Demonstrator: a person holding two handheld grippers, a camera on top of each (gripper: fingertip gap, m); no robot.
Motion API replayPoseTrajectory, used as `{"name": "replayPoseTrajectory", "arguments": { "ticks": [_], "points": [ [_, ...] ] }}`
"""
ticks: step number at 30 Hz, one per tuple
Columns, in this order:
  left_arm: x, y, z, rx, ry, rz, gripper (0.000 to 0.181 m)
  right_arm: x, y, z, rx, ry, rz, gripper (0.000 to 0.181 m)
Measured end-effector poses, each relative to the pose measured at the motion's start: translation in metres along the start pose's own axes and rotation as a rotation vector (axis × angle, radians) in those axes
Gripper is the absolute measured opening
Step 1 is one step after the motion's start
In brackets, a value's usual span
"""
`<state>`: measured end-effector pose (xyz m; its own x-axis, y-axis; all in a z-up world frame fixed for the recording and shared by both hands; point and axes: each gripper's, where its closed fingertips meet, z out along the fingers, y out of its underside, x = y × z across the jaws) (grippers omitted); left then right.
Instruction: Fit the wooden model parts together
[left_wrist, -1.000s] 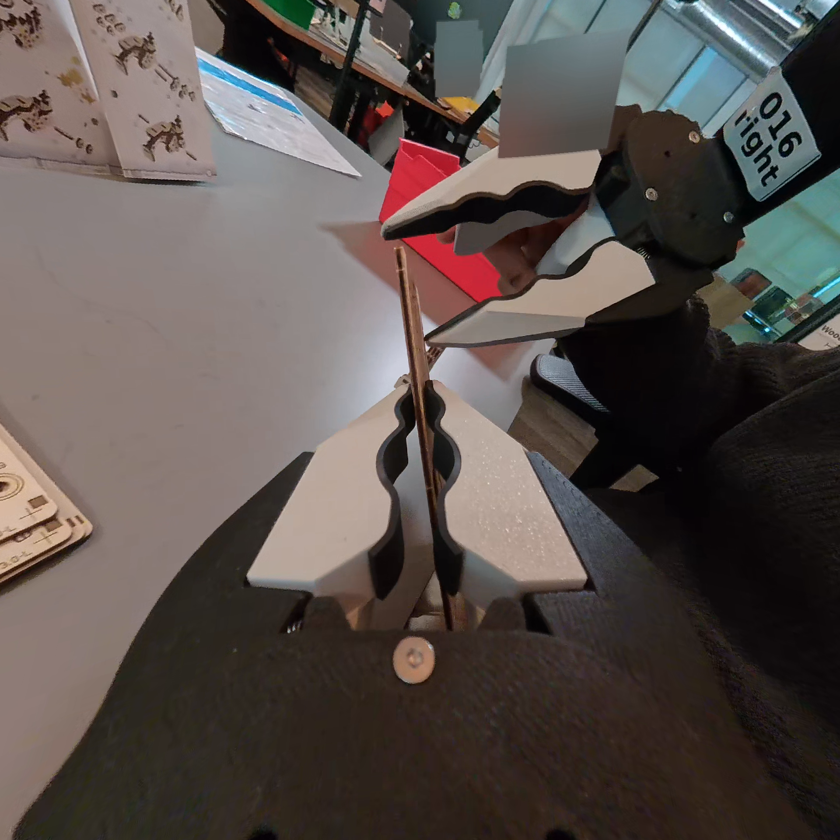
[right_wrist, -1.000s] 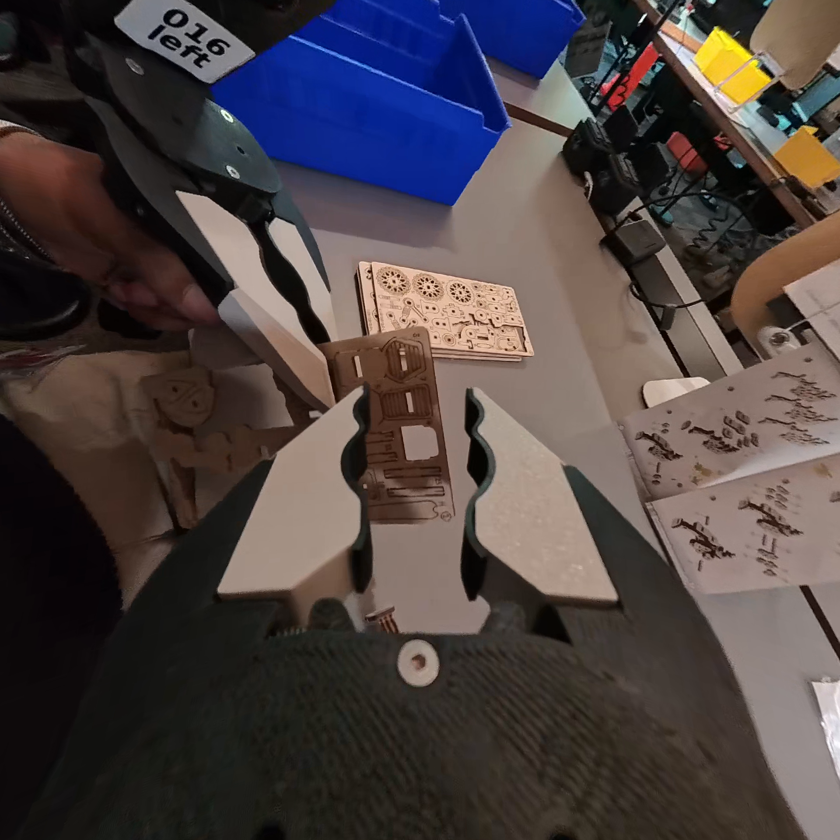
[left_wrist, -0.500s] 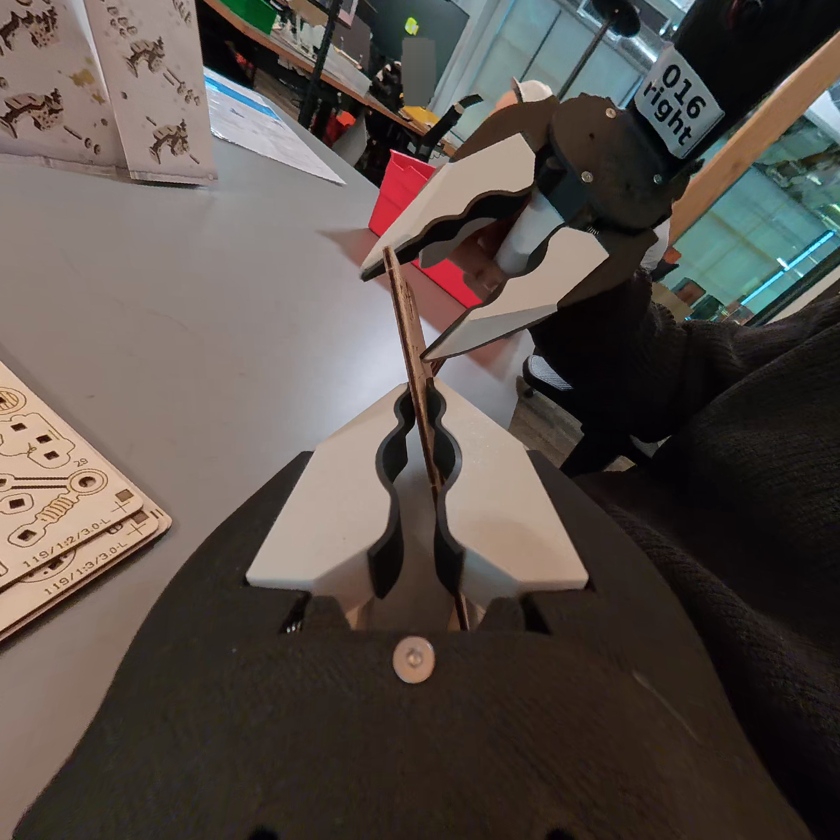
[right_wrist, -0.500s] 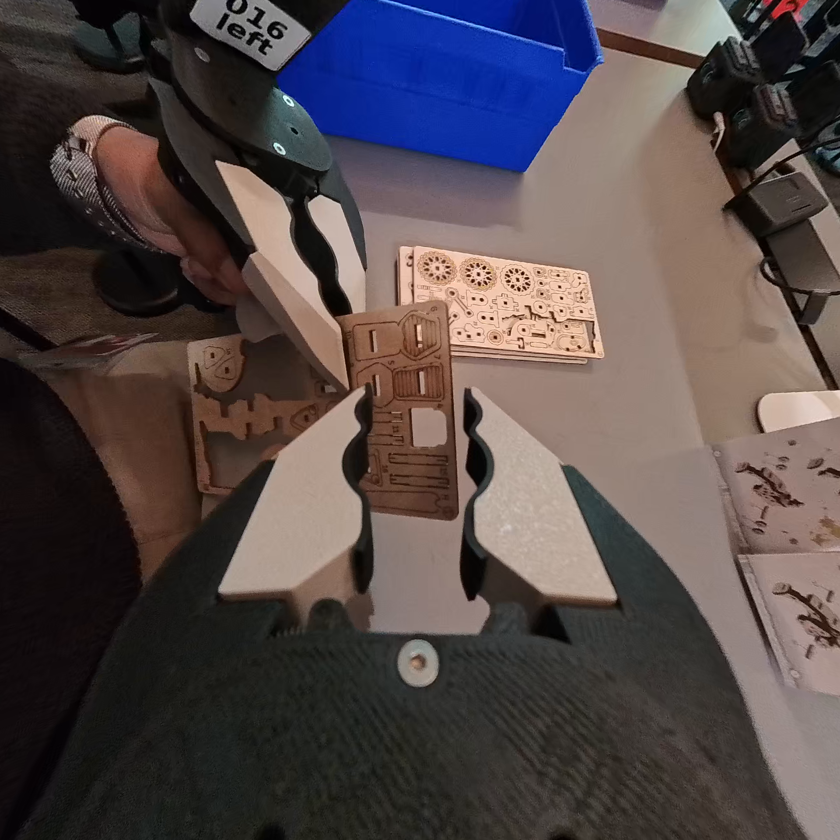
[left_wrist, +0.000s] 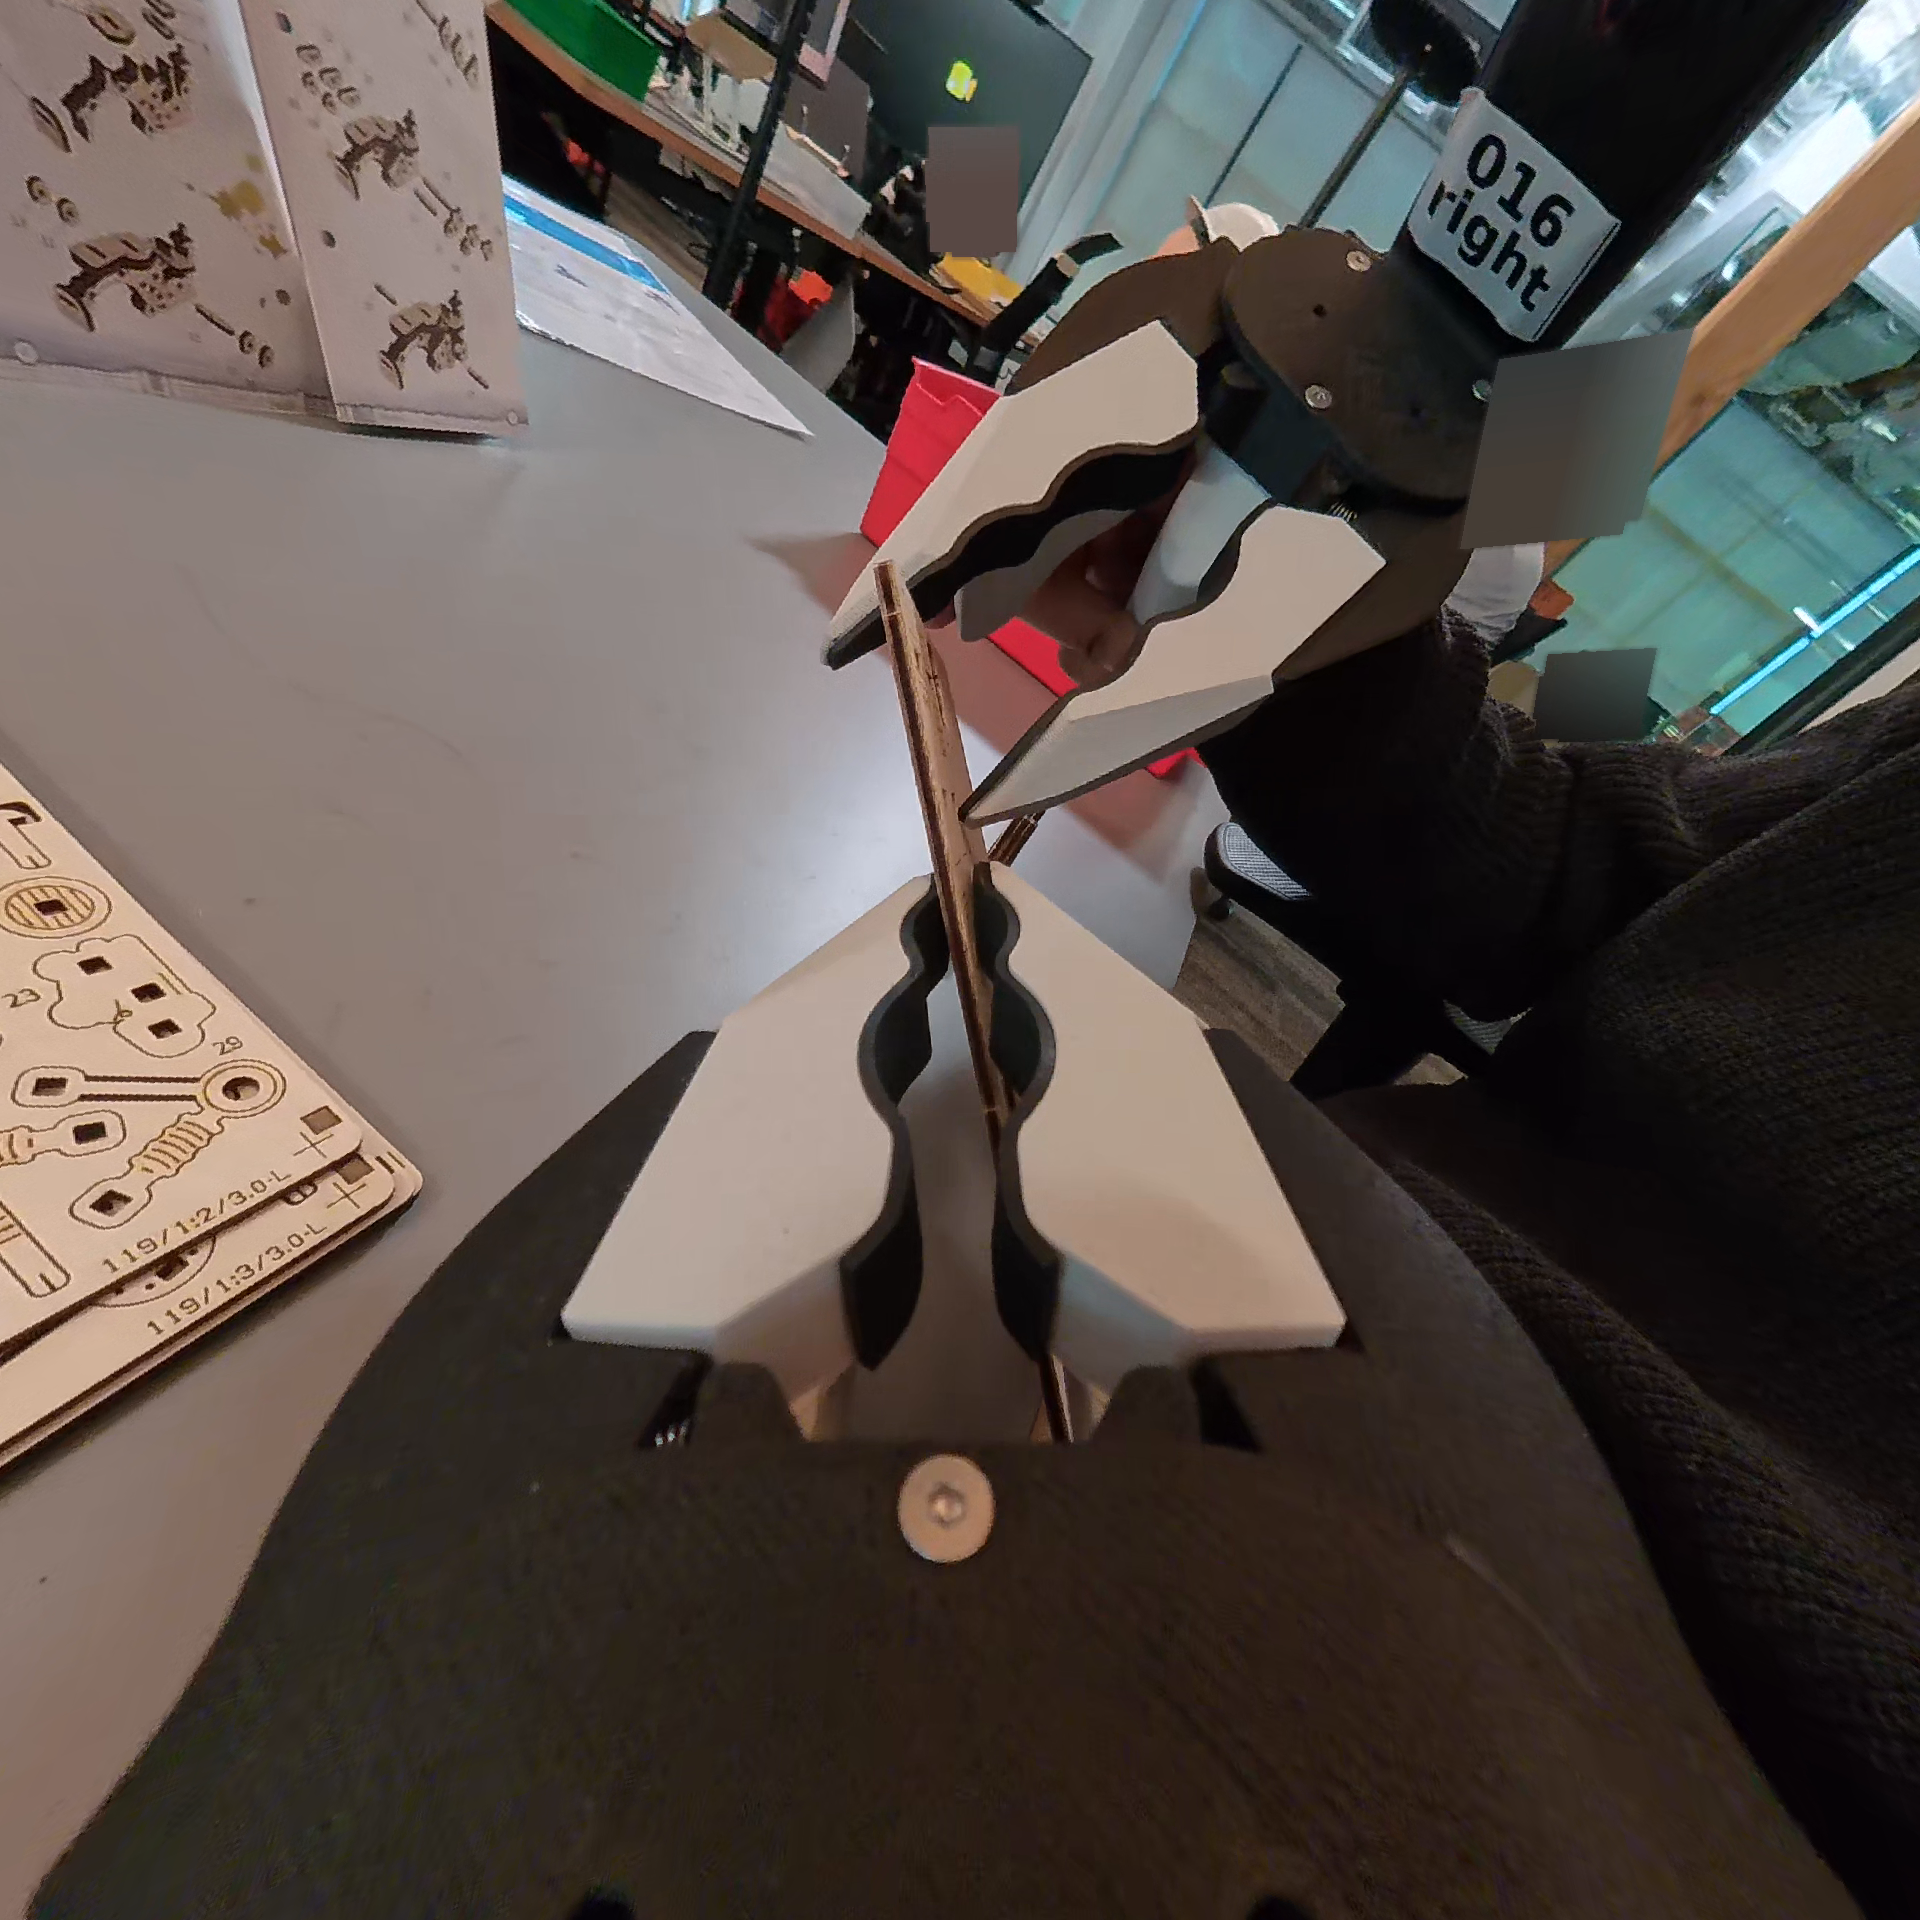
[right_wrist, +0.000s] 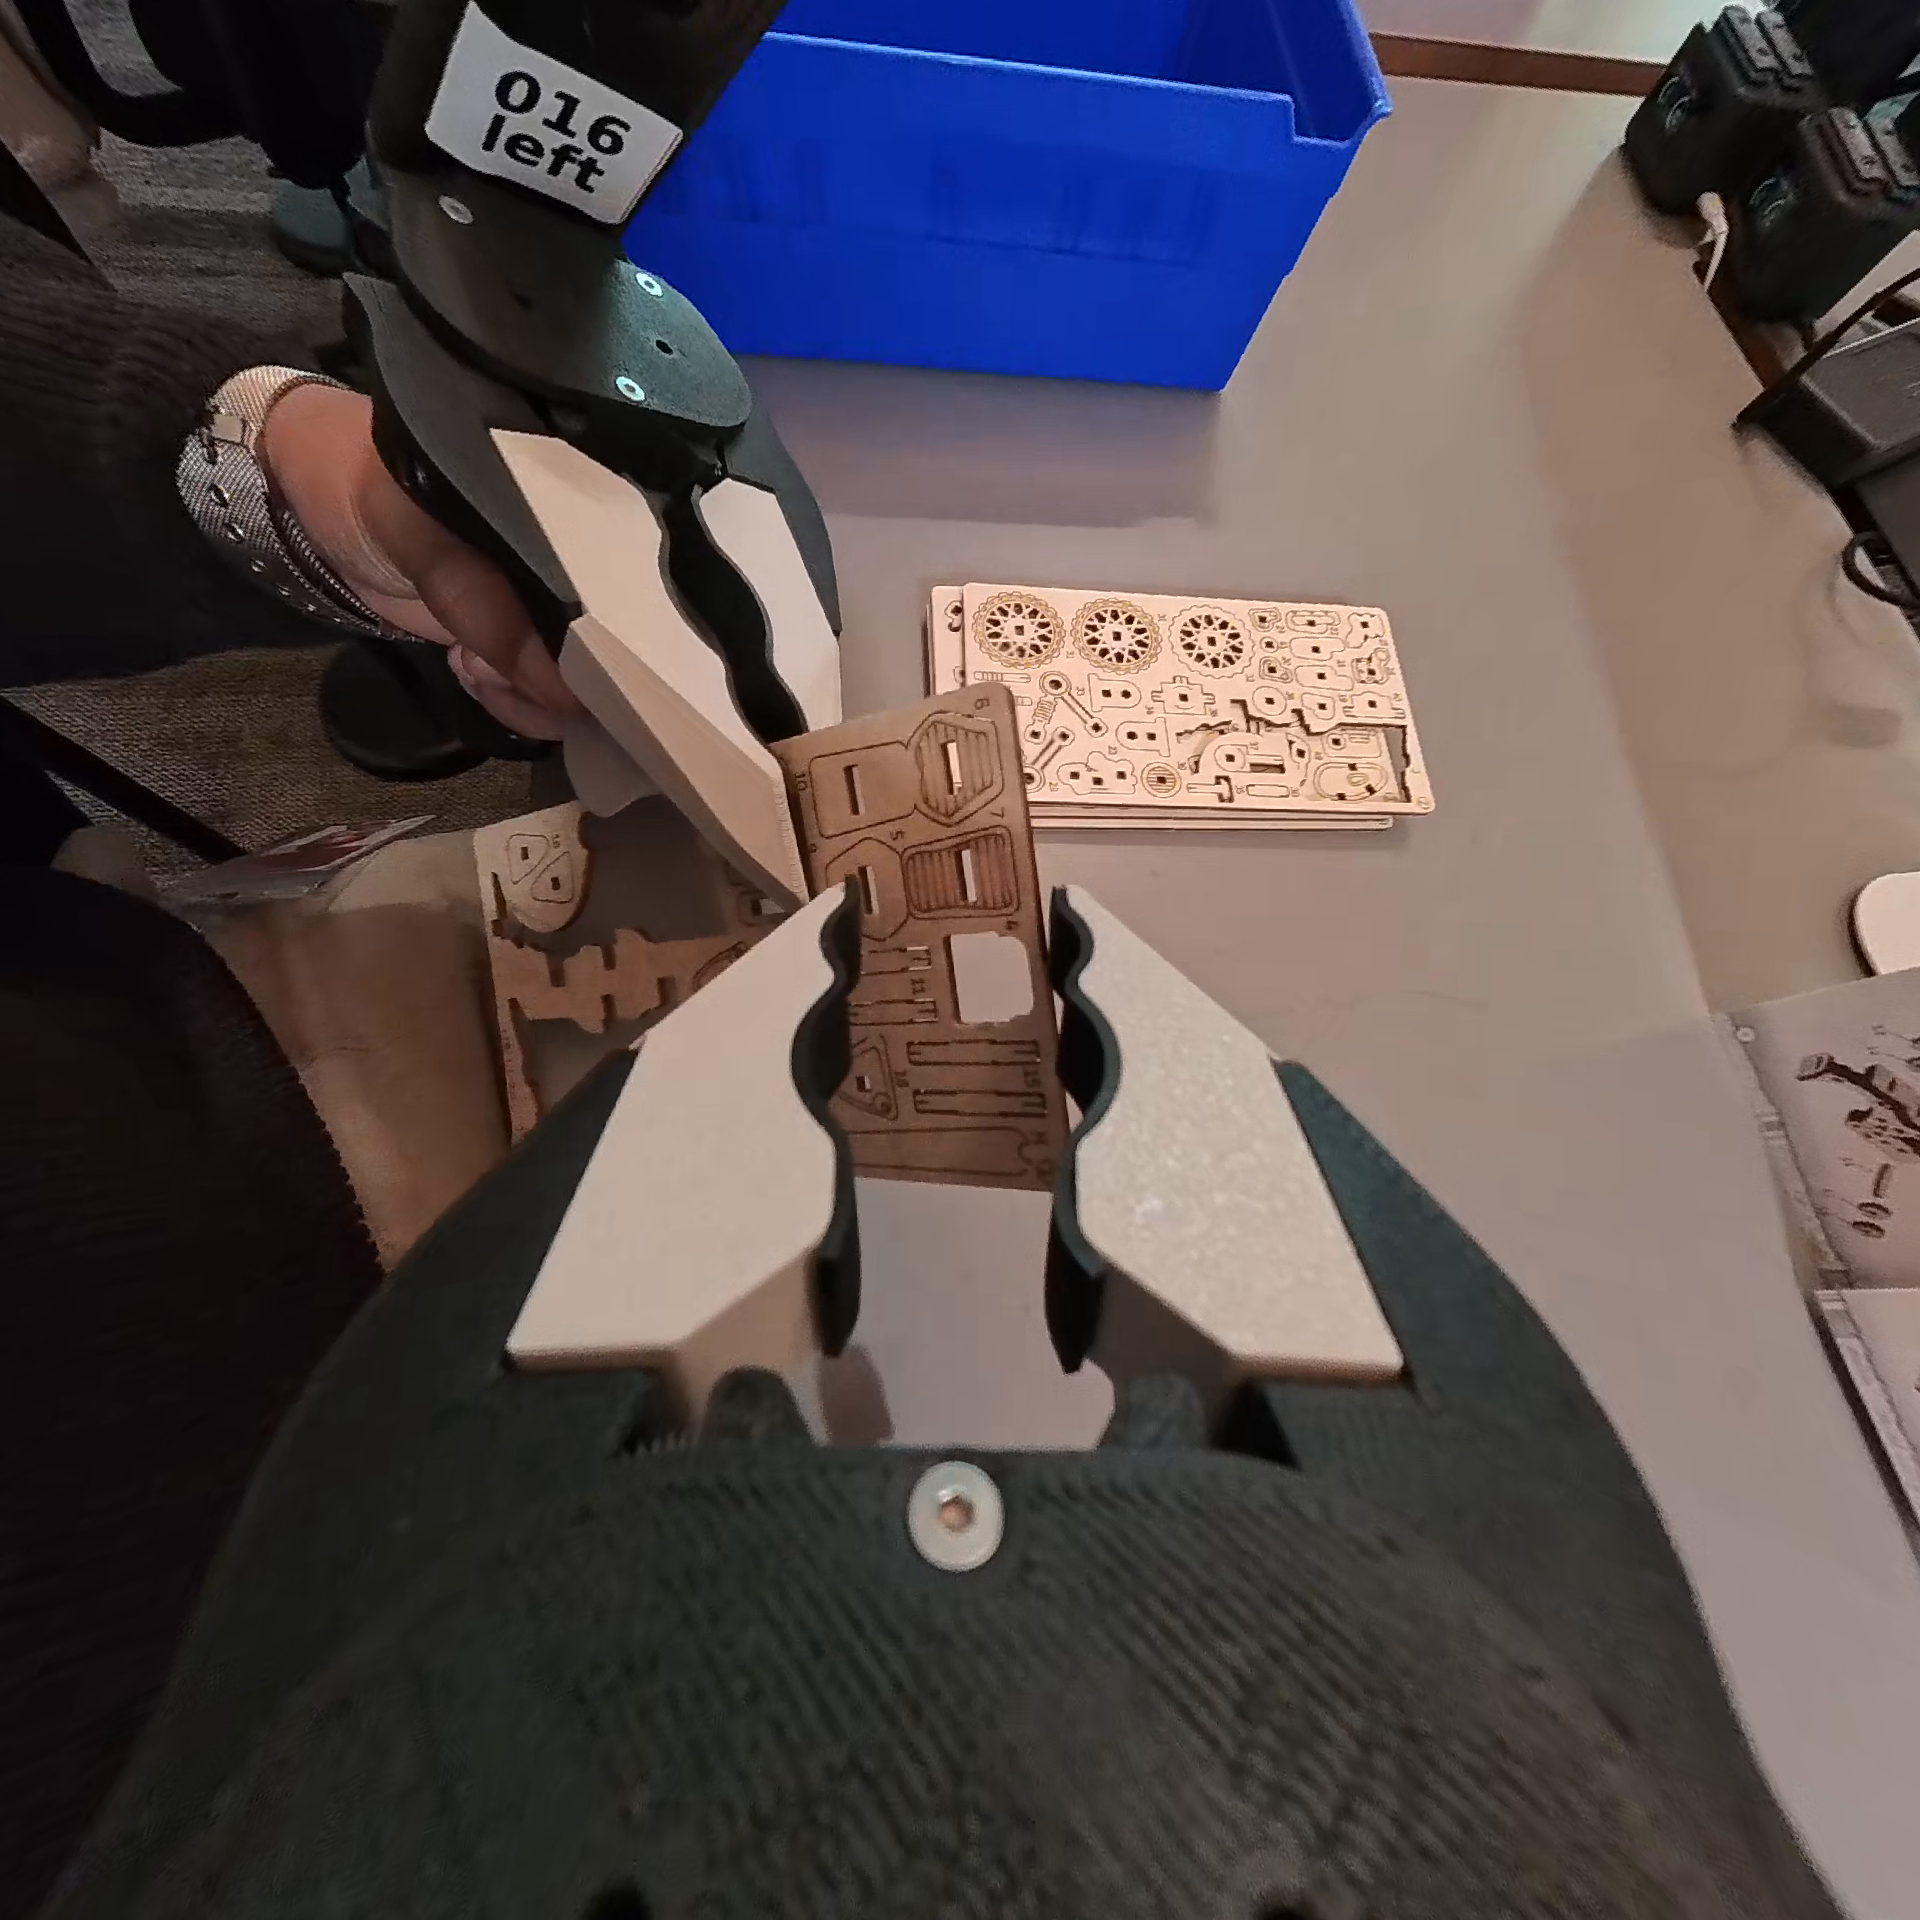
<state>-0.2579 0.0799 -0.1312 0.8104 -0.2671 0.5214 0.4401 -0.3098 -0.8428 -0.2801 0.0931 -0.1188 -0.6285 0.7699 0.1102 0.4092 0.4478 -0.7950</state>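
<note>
Left gripper (left_wrist: 961, 914) clamped the wooden sheet (right_wrist: 935, 935) upright above the tabletop (right_wrist: 1455, 987) edge. Right gripper (right_wrist: 951, 914) gaped wide, fingers straddling the sheet's free edge, closer than 1 second earlier. Risk: squeezing off-centre could snap the thin sheet or twist it from the left grip.

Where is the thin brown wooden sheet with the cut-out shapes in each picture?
Left wrist view: the wooden sheet is seen edge-on, a thin dark strip rising from the shut left gripper in the middle.
Right wrist view: the wooden sheet faces the camera at centre, beyond the open right gripper.
Shared landmark: the stack of pale part sheets lying on the grey table.
</note>
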Motion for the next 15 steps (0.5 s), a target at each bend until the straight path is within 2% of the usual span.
{"name": "replayPoseTrajectory", "arguments": {
  "ticks": [15],
  "points": [
    [0.0021, 0.0004, 0.001, -0.004, -0.009, 0.022, 0.004, -0.0017, -0.0014, -0.0012, -0.003, -0.001, 0.029, 0.032]
  ]
}}
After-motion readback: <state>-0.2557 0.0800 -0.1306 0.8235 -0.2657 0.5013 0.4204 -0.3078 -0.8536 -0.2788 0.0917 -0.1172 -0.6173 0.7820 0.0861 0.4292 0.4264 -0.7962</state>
